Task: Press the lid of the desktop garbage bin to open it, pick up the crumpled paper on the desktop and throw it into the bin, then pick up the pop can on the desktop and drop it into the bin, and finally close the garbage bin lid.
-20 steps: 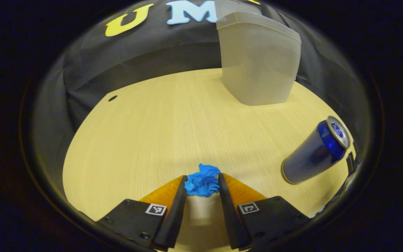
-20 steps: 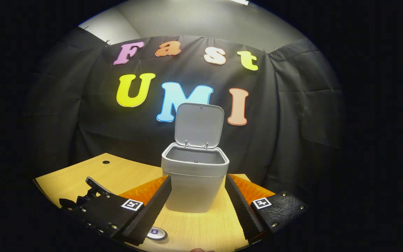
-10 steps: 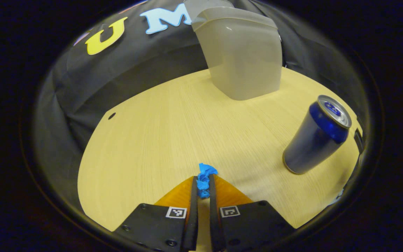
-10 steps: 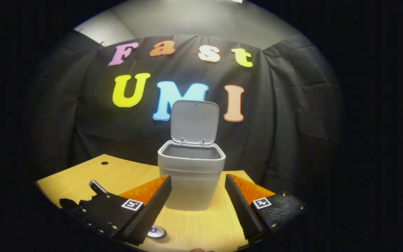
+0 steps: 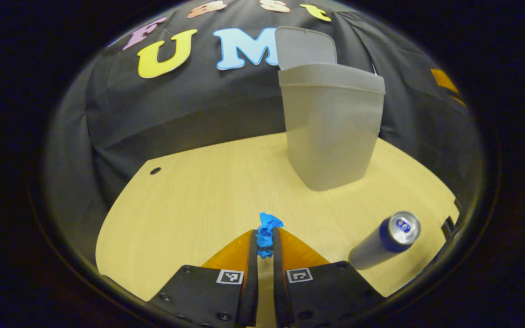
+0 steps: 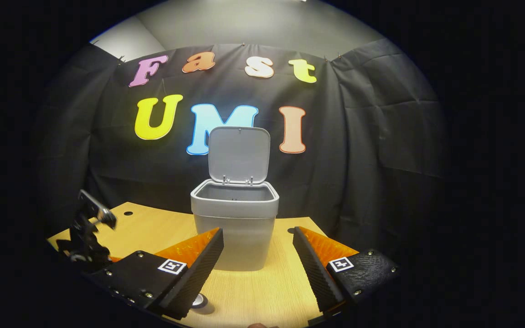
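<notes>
tabletop: pale wood-grain tabletop [image 5: 198, 200] with a small round hole near its far left edge; it carries the bin and the can

bin: grey plastic desktop garbage bin [image 6: 235, 228] with tapered walls, standing upright toward the back of the tabletop; a rigid shell that looks light enough to slide if knocked, so anything is best dropped in from above rather than pushed against the rim

lid: flat grey hinged lid [image 6: 239, 154], standing straight up off the rear hinge, so the mouth is open and the inside looks empty as far as the right gripper view shows; closing it should take only a light push on the upper edge

can: blue metal pop can [image 5: 383, 241] with a silver top, upright on the tabletop in front of and to the right of the bin, well apart from it; thin-walled, smooth, likely slippery and easy to dent, so I judge the mid-body the place to take it, with a moderate squeeze across its width

right claw: right claw [image 6: 258, 264] spread wide and holding nothing, pointed at the bin from the front, which sits between its fingers in the view but farther off

left claw: left claw [image 5: 265, 255] clenched on the paper, nearly fully closed; it seems raised off the tabletop, though I cannot tell for sure

paper: small crumpled bright-blue paper wad [image 5: 267, 233], pinched between the left claw's fingertips, a tuft poking out past them; very light, soft, squashes almost flat, and may cling to the pads on release

step: carrying the paper toward the open bin, by my reading
</notes>
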### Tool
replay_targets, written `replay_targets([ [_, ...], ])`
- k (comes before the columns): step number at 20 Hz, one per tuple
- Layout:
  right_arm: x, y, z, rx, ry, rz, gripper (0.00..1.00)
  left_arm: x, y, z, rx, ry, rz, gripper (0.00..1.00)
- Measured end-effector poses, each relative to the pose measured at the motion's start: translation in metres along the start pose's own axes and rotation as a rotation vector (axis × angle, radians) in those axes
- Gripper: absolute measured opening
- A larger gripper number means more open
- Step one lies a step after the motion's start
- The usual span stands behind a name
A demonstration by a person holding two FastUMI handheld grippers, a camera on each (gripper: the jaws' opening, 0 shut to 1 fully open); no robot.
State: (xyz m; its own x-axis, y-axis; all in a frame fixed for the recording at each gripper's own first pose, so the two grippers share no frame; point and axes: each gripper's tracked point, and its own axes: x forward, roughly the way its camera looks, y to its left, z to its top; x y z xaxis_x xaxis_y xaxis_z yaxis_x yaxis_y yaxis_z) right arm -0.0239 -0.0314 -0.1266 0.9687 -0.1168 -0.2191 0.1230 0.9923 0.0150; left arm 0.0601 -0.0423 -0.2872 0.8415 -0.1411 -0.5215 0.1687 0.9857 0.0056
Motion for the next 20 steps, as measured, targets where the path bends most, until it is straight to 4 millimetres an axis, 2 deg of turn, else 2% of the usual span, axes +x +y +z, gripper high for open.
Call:
replay_targets([
  [1, 0.001, 0.000, 0.000, 0.006, -0.001, 0.004, 0.98, -0.002, -0.001, 0.017, -0.006, -0.034, -0.005, 0.24],
  [2, 0.002, 0.002, 0.000, 0.014, -0.003, 0.009, 0.98, -0.004, 0.000, 0.033, -0.004, -0.063, -0.006, 0.21],
  [4, 0.005, 0.005, -0.001, 0.025, -0.006, 0.019, 0.98, -0.006, -0.004, 0.063, 0.004, -0.121, -0.014, 0.24],
  [5, 0.006, 0.005, -0.003, 0.028, -0.007, 0.023, 0.98, -0.007, -0.007, 0.077, 0.002, -0.148, -0.022, 0.20],
  [6, 0.008, 0.007, -0.003, 0.032, -0.005, 0.026, 0.98, -0.007, -0.009, 0.090, 0.002, -0.166, -0.024, 0.23],
  [9, 0.012, 0.007, -0.004, 0.057, -0.003, 0.038, 0.98, -0.006, -0.021, 0.124, 0.012, -0.236, -0.037, 0.20],
  [10, 0.013, 0.006, -0.001, 0.059, -0.009, 0.034, 0.98, -0.005, -0.025, 0.136, 0.015, -0.259, -0.042, 0.24],
  [12, 0.014, 0.000, 0.000, 0.058, -0.017, 0.020, 0.98, -0.005, -0.035, 0.157, 0.034, -0.306, -0.060, 0.20],
  [15, 0.013, -0.007, -0.004, 0.073, -0.008, 0.001, 0.98, -0.004, -0.048, 0.190, 0.099, -0.379, -0.062, 0.24],
  [20, 0.008, -0.027, -0.009, 0.062, 0.018, -0.060, 0.98, 0.000, -0.070, 0.244, 0.122, -0.497, -0.101, 0.20],
])
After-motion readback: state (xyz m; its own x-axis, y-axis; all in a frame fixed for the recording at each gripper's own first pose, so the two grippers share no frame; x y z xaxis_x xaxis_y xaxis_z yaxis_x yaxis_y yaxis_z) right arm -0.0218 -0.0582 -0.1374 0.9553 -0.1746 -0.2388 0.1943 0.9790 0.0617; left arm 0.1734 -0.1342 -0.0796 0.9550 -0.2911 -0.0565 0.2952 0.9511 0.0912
